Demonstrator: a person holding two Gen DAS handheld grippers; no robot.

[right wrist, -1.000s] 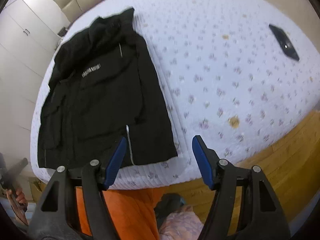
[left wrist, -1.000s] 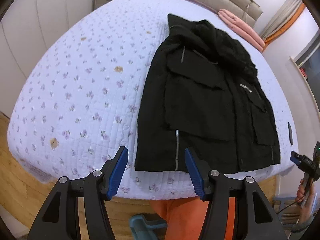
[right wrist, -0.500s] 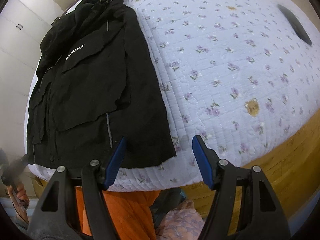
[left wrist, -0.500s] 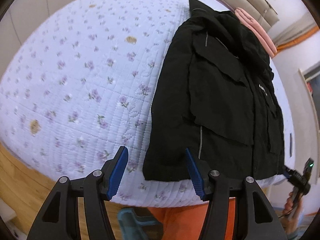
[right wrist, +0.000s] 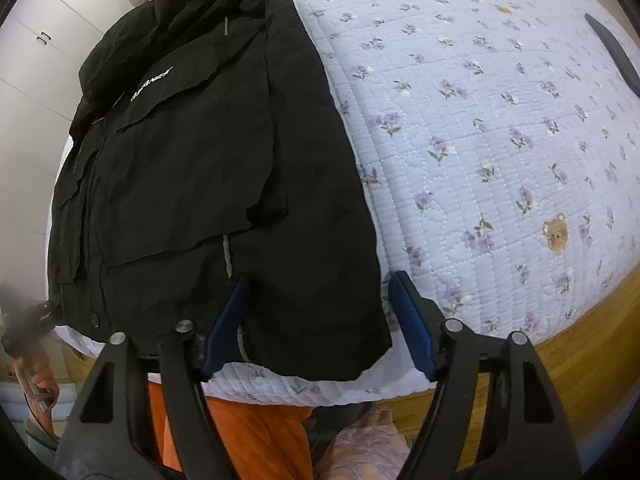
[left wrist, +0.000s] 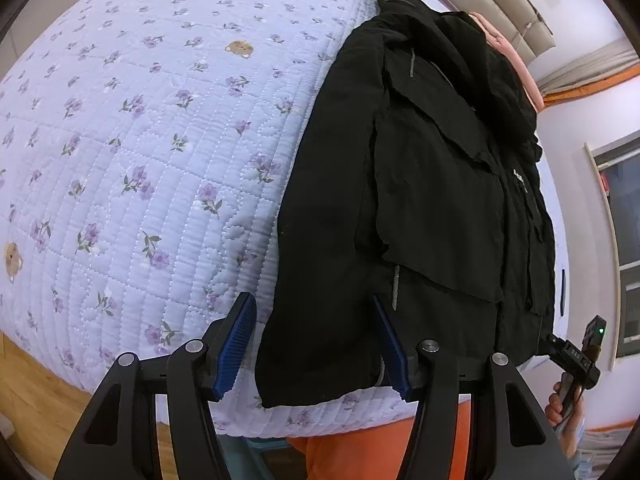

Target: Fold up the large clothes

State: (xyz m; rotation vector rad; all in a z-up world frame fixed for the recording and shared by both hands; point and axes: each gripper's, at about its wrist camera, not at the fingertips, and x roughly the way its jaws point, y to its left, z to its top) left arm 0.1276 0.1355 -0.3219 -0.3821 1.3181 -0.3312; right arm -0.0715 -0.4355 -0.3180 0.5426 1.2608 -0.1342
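A black jacket [left wrist: 420, 184] lies flat on the bed, sleeves folded in over its front, hem at the near edge. My left gripper [left wrist: 316, 340] hangs open just above the hem's left corner, which shows between the blue pads without touching them. In the right wrist view the same jacket [right wrist: 192, 168] fills the left half. My right gripper [right wrist: 316, 320] stands over the hem's right corner. Its jaws are opening, with the corner of cloth between them and the pads clear of it.
A lilac quilted bedspread [left wrist: 140, 160] with small flowers covers the bed. A dark flat phone-like thing [right wrist: 612, 52] lies at the far right of it. Pink folded cloth [left wrist: 516, 64] sits by the headboard. A person's orange trousers [right wrist: 240, 432] and wooden floor are below.
Both grippers have come down and closer to the jacket's hem, which now looks much larger. The hem corners now lie between each pair of pads. The right jaws stand slightly wider.
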